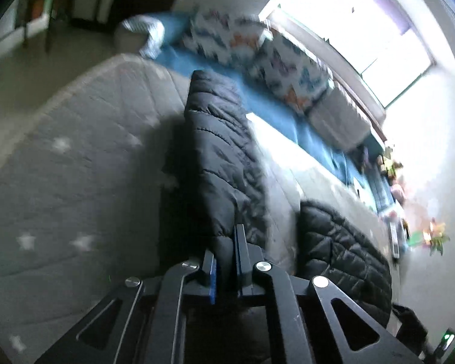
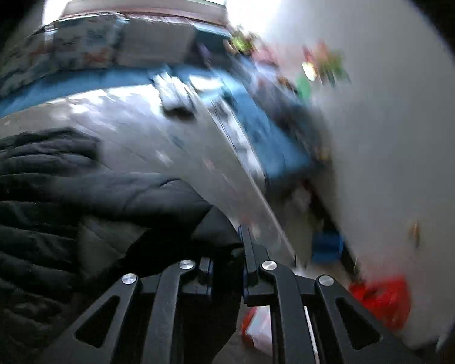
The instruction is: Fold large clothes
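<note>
A black quilted puffer jacket (image 1: 221, 157) lies on a grey star-patterned bed cover (image 1: 75, 157). My left gripper (image 1: 226, 251) is shut on a fold of the jacket and holds it up off the bed. Another part of the jacket (image 1: 345, 248) lies to the right. In the right wrist view my right gripper (image 2: 227, 251) is shut on the jacket's black fabric (image 2: 75, 194), which bunches to the left. The bed cover (image 2: 173, 139) shows behind it, blurred.
Patterned pillows (image 1: 288, 66) and a white pillow (image 1: 339, 121) sit on a blue sheet (image 1: 276, 115) by a bright window. Toys (image 1: 430, 236) stand along the wall. A red object (image 2: 382, 300) and a blue box (image 2: 327, 245) lie on the floor beside the bed.
</note>
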`<state>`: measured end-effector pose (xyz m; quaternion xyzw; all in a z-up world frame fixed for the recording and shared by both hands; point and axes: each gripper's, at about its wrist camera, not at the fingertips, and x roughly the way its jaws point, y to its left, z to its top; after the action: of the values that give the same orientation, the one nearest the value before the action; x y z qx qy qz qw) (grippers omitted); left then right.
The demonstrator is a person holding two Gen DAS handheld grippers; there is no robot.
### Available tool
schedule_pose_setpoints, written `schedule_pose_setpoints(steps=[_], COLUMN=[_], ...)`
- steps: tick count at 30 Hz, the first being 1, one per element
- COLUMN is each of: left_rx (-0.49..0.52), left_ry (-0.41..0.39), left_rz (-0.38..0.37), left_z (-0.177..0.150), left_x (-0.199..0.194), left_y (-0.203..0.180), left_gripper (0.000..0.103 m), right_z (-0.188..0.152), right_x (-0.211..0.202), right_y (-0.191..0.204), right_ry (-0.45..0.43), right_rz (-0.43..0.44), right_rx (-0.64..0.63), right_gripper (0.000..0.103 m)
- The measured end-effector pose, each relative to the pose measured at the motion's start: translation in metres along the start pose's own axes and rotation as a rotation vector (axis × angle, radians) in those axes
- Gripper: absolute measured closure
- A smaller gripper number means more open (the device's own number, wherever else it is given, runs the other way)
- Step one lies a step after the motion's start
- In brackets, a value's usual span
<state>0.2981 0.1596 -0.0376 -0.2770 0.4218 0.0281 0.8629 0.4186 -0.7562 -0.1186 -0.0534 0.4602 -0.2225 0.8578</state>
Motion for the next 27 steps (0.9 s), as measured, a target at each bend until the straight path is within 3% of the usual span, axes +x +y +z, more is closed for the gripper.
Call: schedule_pose_setpoints(steps=[3, 5, 8, 11, 12, 14, 16, 18, 20, 22, 24, 27], left_rx=[0.002, 0.035, 0.043, -0.011, -0.023, -0.008, 0.016, 0.026, 0.033, 0.029, 0.019, 0.017], left_ry=[-0.080, -0.089, -0.096, -0.104, -0.102, -0.101, -0.109, -0.116, -0.123, -0.118, -0.115, -0.112], left_rz=[0.066, 0.122, 0.187, 0.180, 0.184, 0.200, 0.221, 0.233, 0.227, 0.229, 0.225, 0.221], left_z=[-0.016, -0.027, -0.045, -0.054, -0.054, -0.057, -0.059, -0.055, -0.052, -0.053, -0.051, -0.048], left_x=[-0.041, -0.053, -0.065, -0.071, -0.072, -0.075, -0.081, -0.084, -0.088, -0.088, -0.089, -0.090], left_y=[0.014, 0.018, 0.032, 0.049, 0.052, 0.054, 0.050, 0.043, 0.038, 0.039, 0.041, 0.043], left_gripper=[0.096, 0.095, 0.095, 0.095, 0.096, 0.095, 0.096, 0.095, 0.095, 0.095, 0.095, 0.095], right_z=[-0.019, -0.027, -0.031, -0.030, -0.030, -0.029, -0.028, -0.027, -0.025, -0.019, -0.011, 0.001], right_x=[0.036, 0.038, 0.021, -0.010, -0.021, -0.036, -0.047, -0.064, -0.076, -0.065, -0.037, 0.012], right_y=[-0.013, -0.017, -0.017, -0.009, -0.004, 0.005, 0.018, 0.030, 0.043, 0.054, 0.073, 0.093], right_ry=[0.110, 0.105, 0.051, -0.036, -0.072, -0.120, -0.148, -0.196, -0.213, -0.136, 0.007, 0.143], right_rz=[0.012, 0.000, 0.028, 0.082, 0.096, 0.137, 0.215, 0.212, 0.253, 0.420, 0.569, 0.649], right_rx=[0.044, 0.037, 0.051, 0.028, 0.016, -0.007, -0.029, -0.059, -0.091, -0.116, -0.136, -0.119], right_gripper=[0.086, 0.086, 0.086, 0.084, 0.081, 0.064, 0.063, 0.063, 0.054, 0.052, 0.052, 0.052])
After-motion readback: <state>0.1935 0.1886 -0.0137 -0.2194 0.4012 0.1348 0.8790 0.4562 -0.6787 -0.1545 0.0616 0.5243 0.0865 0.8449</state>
